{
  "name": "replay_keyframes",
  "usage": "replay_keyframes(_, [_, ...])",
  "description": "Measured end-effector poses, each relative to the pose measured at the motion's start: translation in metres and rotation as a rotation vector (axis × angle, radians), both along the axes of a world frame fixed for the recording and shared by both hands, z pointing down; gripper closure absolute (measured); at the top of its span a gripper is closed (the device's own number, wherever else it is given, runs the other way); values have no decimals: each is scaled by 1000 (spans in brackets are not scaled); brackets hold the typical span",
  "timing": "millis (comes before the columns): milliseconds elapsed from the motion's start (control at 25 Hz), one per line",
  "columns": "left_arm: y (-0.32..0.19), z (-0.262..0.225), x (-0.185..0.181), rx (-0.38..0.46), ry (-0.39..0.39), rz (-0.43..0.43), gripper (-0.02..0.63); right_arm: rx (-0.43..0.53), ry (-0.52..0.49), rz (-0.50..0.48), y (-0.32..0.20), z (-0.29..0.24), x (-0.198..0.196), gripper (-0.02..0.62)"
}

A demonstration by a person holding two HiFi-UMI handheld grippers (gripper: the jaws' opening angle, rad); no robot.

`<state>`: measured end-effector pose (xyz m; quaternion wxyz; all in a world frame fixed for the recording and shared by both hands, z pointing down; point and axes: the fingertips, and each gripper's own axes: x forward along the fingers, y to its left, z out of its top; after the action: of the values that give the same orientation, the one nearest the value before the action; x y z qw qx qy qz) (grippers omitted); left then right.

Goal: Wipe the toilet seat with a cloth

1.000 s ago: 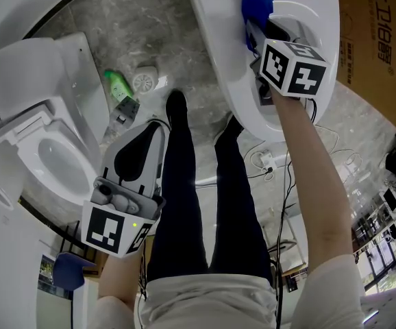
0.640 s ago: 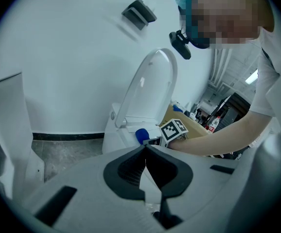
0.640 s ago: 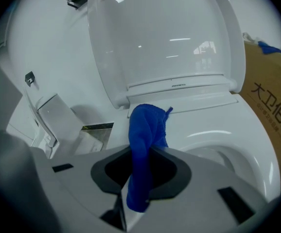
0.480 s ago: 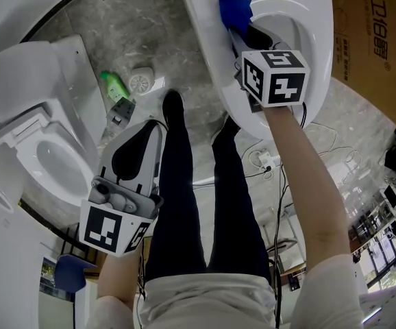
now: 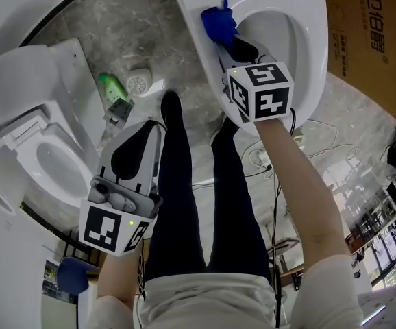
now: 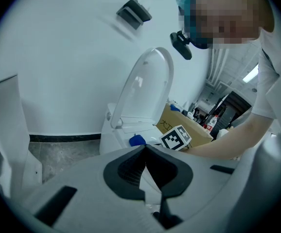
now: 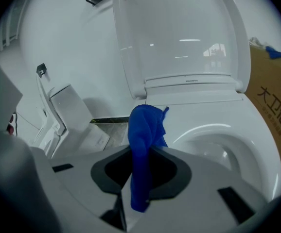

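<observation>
A white toilet stands at the top of the head view with its seat (image 5: 201,36) down and its lid (image 7: 179,33) raised. My right gripper (image 5: 227,38) is shut on a blue cloth (image 5: 216,22), which rests on the seat's left rim near the hinge. In the right gripper view the blue cloth (image 7: 144,140) hangs bunched between the jaws, over the seat (image 7: 213,115). My left gripper (image 5: 140,155) is held low beside the person's left leg, away from the toilet, shut with nothing in it. The left gripper view shows the toilet (image 6: 135,110) from the side.
A second toilet (image 5: 54,156) stands at the left. A green bottle (image 5: 113,86) and a small round white thing (image 5: 140,81) lie on the grey floor between the toilets. A cardboard box (image 5: 369,40) is at the right. Cables (image 5: 270,160) trail by the person's feet.
My right gripper has drawn the blue cloth leftward and nearer along the seat's left rim. The left gripper has stayed put.
</observation>
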<state>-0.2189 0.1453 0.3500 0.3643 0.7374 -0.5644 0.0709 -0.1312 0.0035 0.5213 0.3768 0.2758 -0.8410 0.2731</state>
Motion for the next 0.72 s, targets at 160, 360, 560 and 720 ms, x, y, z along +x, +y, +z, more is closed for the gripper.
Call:
replay_keyframes(160, [1, -2, 3, 4, -4, 4, 601, -10, -1, -10, 9, 0, 2, 523])
replay_keyframes(360, [2, -3, 8, 5, -5, 8, 601, -21, -3, -14, 20, 0, 5, 523])
replay_keyframes(560, [1, -6, 16, 10, -6, 16, 601, -20, -14, 4, 29, -1, 10, 523])
replay_keyframes(720, [0, -7, 22, 12, -8, 21, 601, -36, -27, 25, 35, -2, 14, 523])
